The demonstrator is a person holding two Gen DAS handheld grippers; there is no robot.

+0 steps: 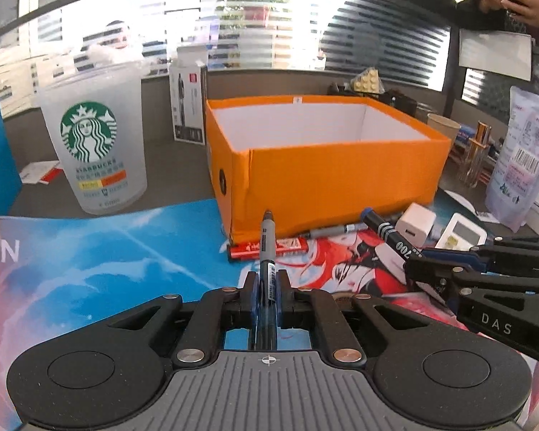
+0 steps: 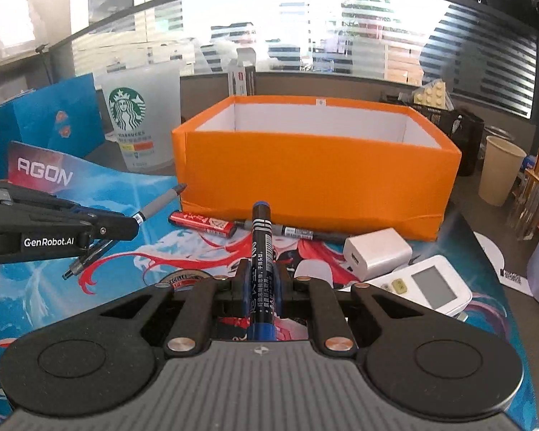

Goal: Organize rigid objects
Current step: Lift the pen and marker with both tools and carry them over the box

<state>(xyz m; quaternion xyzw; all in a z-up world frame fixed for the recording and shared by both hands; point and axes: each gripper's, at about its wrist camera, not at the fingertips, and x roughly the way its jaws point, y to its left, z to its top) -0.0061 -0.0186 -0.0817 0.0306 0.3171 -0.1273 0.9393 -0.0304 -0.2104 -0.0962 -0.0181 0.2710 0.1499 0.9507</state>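
Two pens held: my left tongs (image 1: 267, 283) clench a grey-capped marker (image 1: 267, 248) at lower centre, my right tongs (image 2: 260, 280) clench a blue marker (image 2: 261, 248). Orange box (image 1: 327, 176) sits mid-frame, just behind both.

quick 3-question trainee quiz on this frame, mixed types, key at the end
1. True or false: the left gripper is shut on the grey-capped pen.
2. What does the right gripper hold? A) the white charger B) the blue-capped marker C) the red battery
3. Fill in: the red battery lies on the mat just in front of the ______ box.

Key:
1. True. The pads clamp its barrel and the tip points toward the orange box.
2. B. The blue-capped marker sits between the closed pads; the white charger lies on the mat.
3. orange
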